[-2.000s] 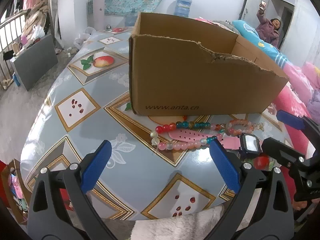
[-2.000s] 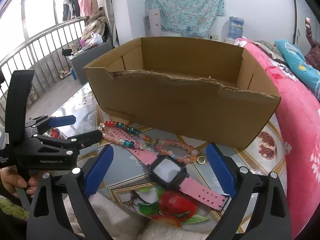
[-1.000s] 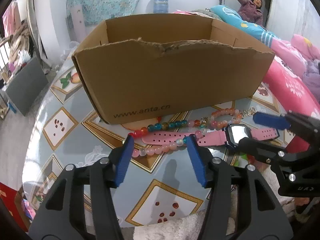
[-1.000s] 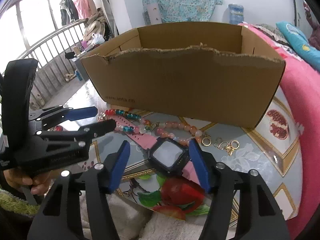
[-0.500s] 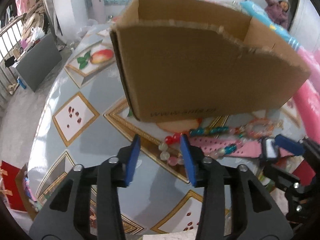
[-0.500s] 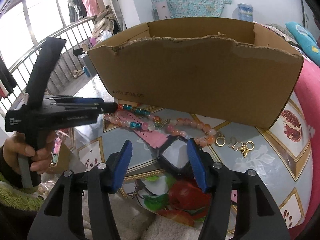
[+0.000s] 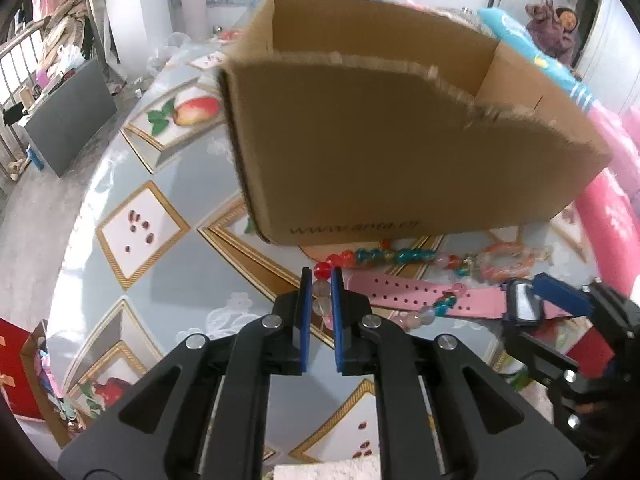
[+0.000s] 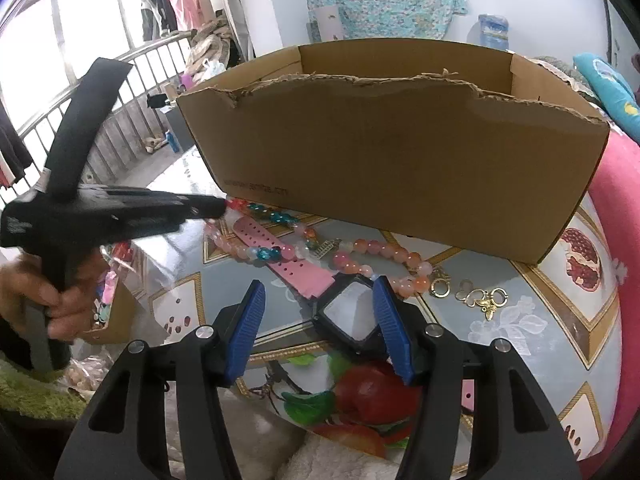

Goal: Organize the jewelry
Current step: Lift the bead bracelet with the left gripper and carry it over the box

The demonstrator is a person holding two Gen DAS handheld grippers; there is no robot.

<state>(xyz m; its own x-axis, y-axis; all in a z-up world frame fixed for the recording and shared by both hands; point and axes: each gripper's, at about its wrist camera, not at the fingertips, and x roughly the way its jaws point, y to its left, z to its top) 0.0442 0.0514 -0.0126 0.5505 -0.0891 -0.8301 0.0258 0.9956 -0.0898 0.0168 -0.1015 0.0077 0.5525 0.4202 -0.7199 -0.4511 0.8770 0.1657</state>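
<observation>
A string of red, teal and pale beads, the bead necklace (image 7: pixel 394 256), lies on the table in front of a cardboard box (image 7: pixel 400 152). My left gripper (image 7: pixel 319 280) is closing on the necklace's left end, and its blue pads press on the beads between them. From the right wrist view the left gripper (image 8: pixel 218 206) reaches that same end of the necklace (image 8: pixel 276 254). A pink watch (image 8: pixel 350 318) lies across the beads. My right gripper (image 8: pixel 318 286) stands open around its dark face, the right pad close to it.
A peach bead bracelet (image 8: pixel 376 250) and a gold clasp (image 8: pixel 476 294) lie right of the watch. The patterned table (image 7: pixel 160 280) drops off at the left. Pink bedding (image 8: pixel 616 208) borders the right. A person (image 7: pixel 560 28) stands far back.
The left gripper's jaws have narrowed from half open onto the necklace's left end, and the gripper has shifted towards it. The right gripper has stayed over the watch.
</observation>
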